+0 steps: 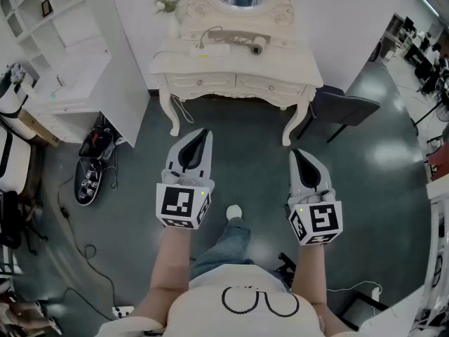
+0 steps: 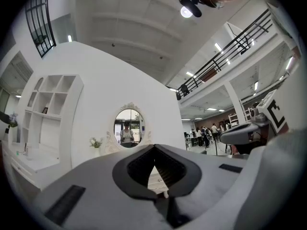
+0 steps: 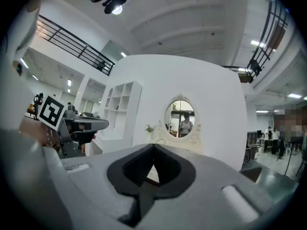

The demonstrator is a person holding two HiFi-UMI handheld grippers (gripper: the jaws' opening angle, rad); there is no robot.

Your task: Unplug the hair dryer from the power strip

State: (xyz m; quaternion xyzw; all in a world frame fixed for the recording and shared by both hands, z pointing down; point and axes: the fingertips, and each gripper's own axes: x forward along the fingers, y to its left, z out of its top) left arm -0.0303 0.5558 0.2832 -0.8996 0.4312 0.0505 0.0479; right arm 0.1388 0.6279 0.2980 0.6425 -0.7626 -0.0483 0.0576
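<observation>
A white power strip lies on the top of the white dressing table, far ahead of me. Beside it, to the right, rests the hair dryer, with a cord looping over the strip. Whether its plug sits in the strip is too small to tell. My left gripper and right gripper hover side by side over the floor, well short of the table, both shut and empty. In the left gripper view the left gripper points at the oval mirror. The right gripper faces the same mirror.
A dark chair stands at the table's right corner. A white shelf unit flanks the left, with a black bag and loose cables on the floor below it. A vase of flowers stands on the table's left. My foot is between the grippers.
</observation>
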